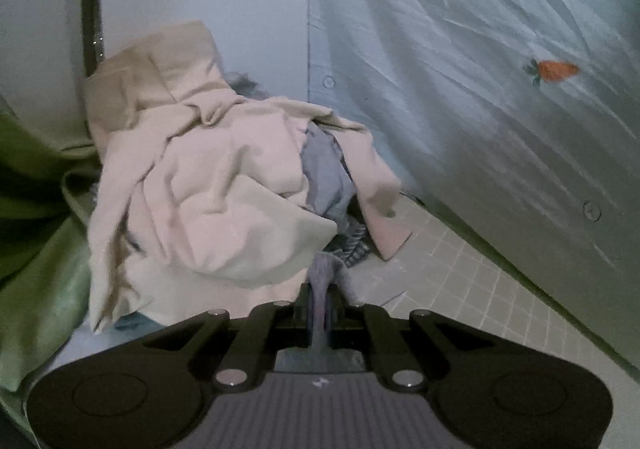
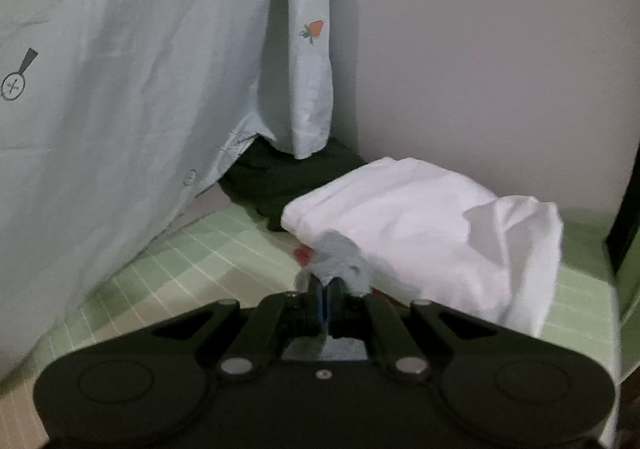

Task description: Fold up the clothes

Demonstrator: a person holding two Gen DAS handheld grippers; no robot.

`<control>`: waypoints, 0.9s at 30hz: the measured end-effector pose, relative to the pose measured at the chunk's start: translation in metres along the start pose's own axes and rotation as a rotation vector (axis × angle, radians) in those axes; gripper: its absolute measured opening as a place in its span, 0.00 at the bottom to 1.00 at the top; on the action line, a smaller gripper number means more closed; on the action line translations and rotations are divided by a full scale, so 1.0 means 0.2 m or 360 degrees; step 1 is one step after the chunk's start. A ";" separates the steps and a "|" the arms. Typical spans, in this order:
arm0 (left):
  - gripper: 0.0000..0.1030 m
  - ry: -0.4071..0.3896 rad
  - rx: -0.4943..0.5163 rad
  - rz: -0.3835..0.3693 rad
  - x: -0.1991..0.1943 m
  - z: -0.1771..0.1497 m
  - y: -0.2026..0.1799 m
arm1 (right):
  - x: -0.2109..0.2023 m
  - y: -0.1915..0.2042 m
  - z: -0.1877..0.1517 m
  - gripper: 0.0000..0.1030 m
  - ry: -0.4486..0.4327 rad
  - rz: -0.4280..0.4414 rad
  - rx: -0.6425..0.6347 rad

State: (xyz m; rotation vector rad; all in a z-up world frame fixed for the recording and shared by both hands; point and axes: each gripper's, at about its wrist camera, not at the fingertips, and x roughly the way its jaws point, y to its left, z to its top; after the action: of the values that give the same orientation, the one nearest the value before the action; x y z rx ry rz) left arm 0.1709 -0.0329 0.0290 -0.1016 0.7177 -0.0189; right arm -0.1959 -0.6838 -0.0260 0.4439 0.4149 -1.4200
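The left gripper [image 1: 319,299] is squeezed tight on a bunched bit of the big pale blue shirt with little carrot and button pictures [image 1: 480,69]. The right gripper [image 2: 326,289] is squeezed tight on another bunched bit of the same cloth. The shirt hangs up high between them like a curtain, and its bottom edge comes down close to the green squared mat on the surface [image 2: 180,249].

At the far left side of the surface sits a heap of cream-coloured clothes [image 1: 208,177] with something grey-blue peeking out, and a shiny green cloth [image 1: 36,189] lies beside it. Near the far right corner there is a white crumpled garment [image 2: 432,217] and a dark green folded one [image 2: 280,185] behind it.

The job looks to be only starting, with the shirt being spread out. To do this well, keep both grips firm, pull the two held bits apart so the cloth goes flat, and lay it down on the bare middle of the mat, away from both heaps, so nothing gets caught under it
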 end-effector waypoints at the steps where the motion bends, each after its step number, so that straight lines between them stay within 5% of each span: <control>1: 0.06 -0.0011 -0.0003 -0.0014 0.00 0.02 -0.01 | -0.01 0.00 0.00 0.02 0.0000 0.0003 -0.0021; 9: 0.09 -0.0195 0.0082 -0.0221 0.40 0.28 -0.45 | 0.33 0.31 0.24 0.02 -0.0039 0.0169 -0.0066; 12: 0.21 -0.0083 0.0115 -0.0254 0.65 0.34 -0.68 | 0.61 0.50 0.32 0.06 0.0066 0.0237 -0.0034; 14: 0.36 0.0026 0.0113 -0.0203 0.75 0.34 -0.74 | 0.71 0.60 0.32 0.45 0.0164 0.0257 -0.0044; 17: 0.63 0.0093 0.0110 -0.0134 0.78 0.23 -0.70 | 0.65 0.69 0.23 0.84 0.0128 0.0239 -0.0157; 19: 0.64 0.0184 0.0115 -0.0061 0.79 0.13 -0.64 | 0.61 0.75 0.17 0.92 0.0103 0.0227 -0.0232; 24: 0.64 0.0441 0.0041 0.0003 0.83 -0.09 -0.49 | 0.44 0.71 -0.13 0.92 0.0147 0.0218 -0.0659; 27: 0.64 0.0508 0.0050 0.0011 0.86 -0.17 -0.48 | 0.36 0.65 -0.24 0.92 0.0224 0.0234 -0.0750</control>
State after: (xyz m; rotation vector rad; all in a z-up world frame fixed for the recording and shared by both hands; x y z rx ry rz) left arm 0.2791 -0.1403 -0.0995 -0.0662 1.0361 -0.0403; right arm -0.0594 -0.7058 -0.0989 0.1852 0.7931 -1.1064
